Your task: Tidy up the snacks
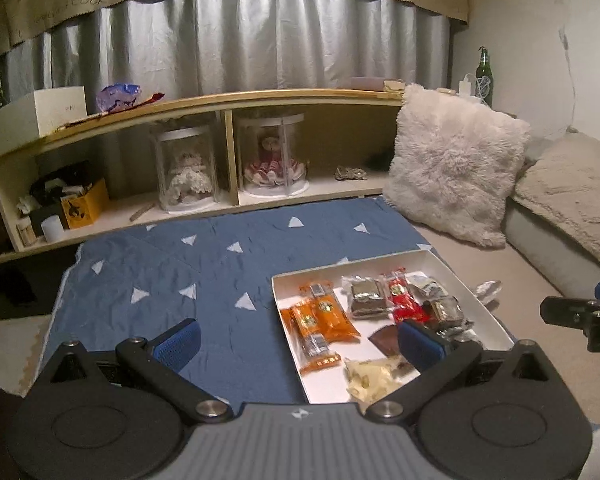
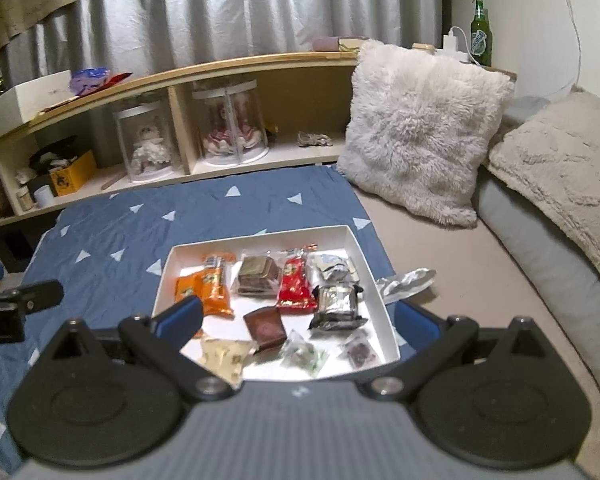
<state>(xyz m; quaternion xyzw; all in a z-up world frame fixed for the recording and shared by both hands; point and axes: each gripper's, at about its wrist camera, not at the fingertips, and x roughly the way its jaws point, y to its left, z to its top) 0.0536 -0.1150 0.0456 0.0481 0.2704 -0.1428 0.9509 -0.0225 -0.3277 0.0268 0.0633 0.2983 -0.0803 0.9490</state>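
1. We find the left gripper [image 1: 298,338] and the right gripper [image 2: 298,318] both spread wide and empty above the shallow white cardboard tray [image 2: 364,258].
2. Most snacks lie inside the tray; one crumpled silver foil wrapper [image 2: 408,282] lies on the bed just outside its right edge.
3. Risk, in our judgement: thin, slippery packets may slide from the pads, and a low finger could catch the tray wall.
4. The fluffy white pillow [image 2: 420,128] stands beyond, apart from the tray.

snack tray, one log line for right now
left gripper: open, empty | right gripper: open, empty | white rectangular cardboard tray: holds wrapped snacks | crumpled silver foil wrapper: outside tray
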